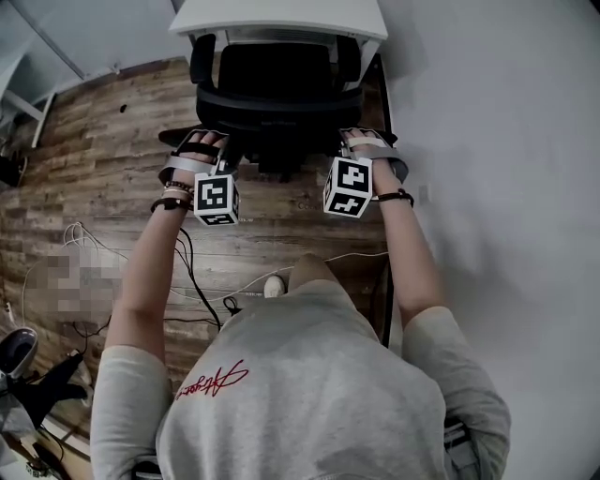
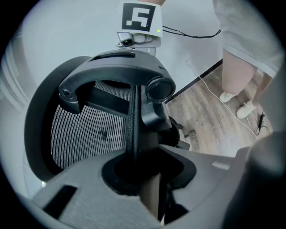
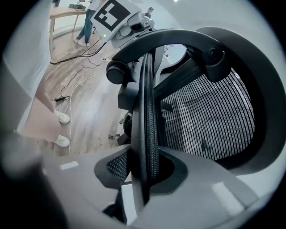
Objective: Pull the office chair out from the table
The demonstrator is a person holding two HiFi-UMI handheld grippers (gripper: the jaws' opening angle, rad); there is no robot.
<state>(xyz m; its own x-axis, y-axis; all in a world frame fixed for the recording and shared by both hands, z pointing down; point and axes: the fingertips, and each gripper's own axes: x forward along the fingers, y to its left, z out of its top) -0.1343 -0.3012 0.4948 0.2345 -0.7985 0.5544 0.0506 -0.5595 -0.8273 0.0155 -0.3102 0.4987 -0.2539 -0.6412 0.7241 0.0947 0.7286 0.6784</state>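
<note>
Our left gripper [image 2: 142,179] and right gripper [image 3: 145,172] each clamp a side edge of the office chair [image 1: 274,89] backrest, the chair standing just ahead of us against the white table [image 1: 281,17].

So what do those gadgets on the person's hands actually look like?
The left gripper and right gripper are grey, strapped over each hand, each with a white cube bearing black square markers. The person wears a grey short-sleeved T-shirt with red script, bracelets on the left wrist and a dark band on the right.
</note>
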